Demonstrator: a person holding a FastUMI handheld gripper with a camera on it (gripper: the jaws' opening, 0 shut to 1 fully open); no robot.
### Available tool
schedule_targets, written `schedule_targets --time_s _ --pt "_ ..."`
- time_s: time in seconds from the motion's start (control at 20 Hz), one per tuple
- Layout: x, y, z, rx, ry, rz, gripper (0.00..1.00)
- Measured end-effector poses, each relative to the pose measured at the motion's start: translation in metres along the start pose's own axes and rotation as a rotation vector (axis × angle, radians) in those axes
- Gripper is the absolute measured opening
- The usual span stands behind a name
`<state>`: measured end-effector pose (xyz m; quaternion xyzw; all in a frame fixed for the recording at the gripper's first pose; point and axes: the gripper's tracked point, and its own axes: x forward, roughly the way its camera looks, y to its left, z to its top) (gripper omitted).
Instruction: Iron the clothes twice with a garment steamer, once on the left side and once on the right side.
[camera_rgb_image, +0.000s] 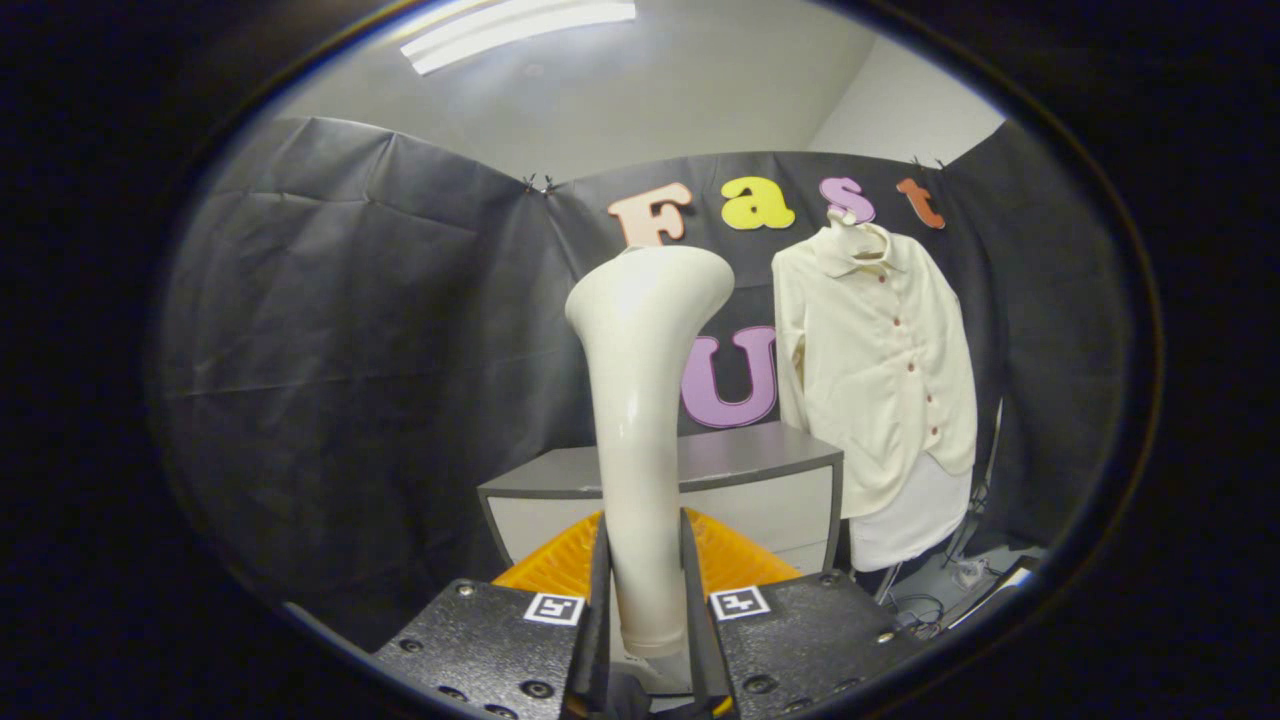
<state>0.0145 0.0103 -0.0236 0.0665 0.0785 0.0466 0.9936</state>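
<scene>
Nearest the camera, the gripper had its jaws drawn in tight on the handle of the garment steamer, one finger pressing on each side of the lower end of the handle, so the steamer was firmly held between them. Each jaw block carried a small square marker on its top face, set just beside the handle on either side.

The steamer rose upright from between the fingers. Its pale, glossy body was narrow where it was clamped, bent slightly partway up, and flared out into a wide head at the top. The head leaned a little toward the right, in the direction of the hanging shirt, but stood well apart from it and touched nothing.

Just beyond the fingers, behind the base of the handle, lay an orange ribbed object, partly hidden by the steamer and the jaw blocks; what it was could not be told.

Farther back stood a grey counter with a pale front panel, its top bare where it showed on either side of the steamer.

To the right of the counter, and farther off, a cream shirt with a collar and a row of dark red buttons hung on a hanger against the black cloth wall. A second, whiter layer showed below its hem. Cables lay on the floor beneath it.
</scene>
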Motion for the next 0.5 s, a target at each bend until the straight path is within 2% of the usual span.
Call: schedule_targets --time_s 0.5 --pt "0.0046 -0.0052 -0.0078 0.005 0.02 -0.01 0.32"
